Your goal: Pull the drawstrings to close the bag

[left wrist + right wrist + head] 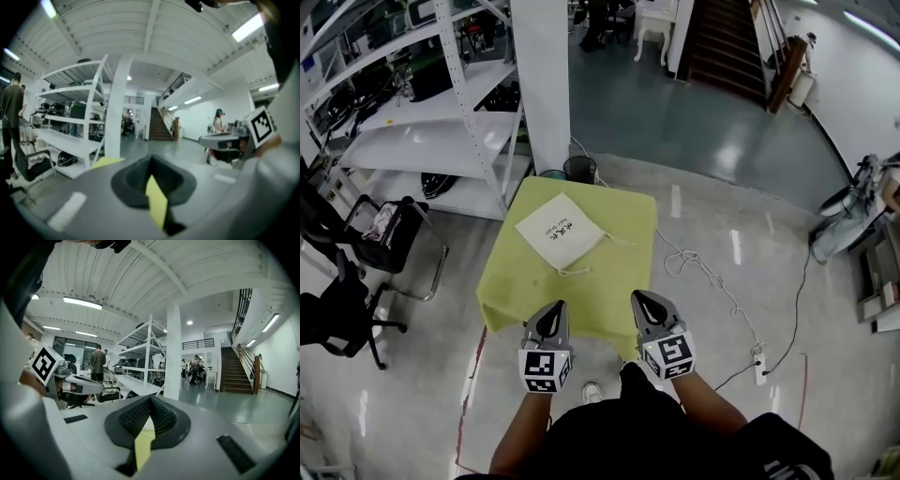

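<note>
A white drawstring bag (560, 231) lies flat on the yellow-green table (609, 281), its cords trailing toward the near side and the right. Both grippers hover at the table's near edge, well short of the bag. My left gripper (552, 319) is shut with nothing in it. My right gripper (645, 307) is also shut and empty. In the left gripper view the left gripper (151, 174) has its dark pads together, a sliver of yellow table showing below. The right gripper view shows the right gripper (150, 412) the same way.
A white pillar (546, 84) and metal shelving (441, 112) stand behind the table. Black chairs (366, 253) sit to the left. A white cable (703, 272) and power strip (759, 367) lie on the floor to the right. People stand in the background.
</note>
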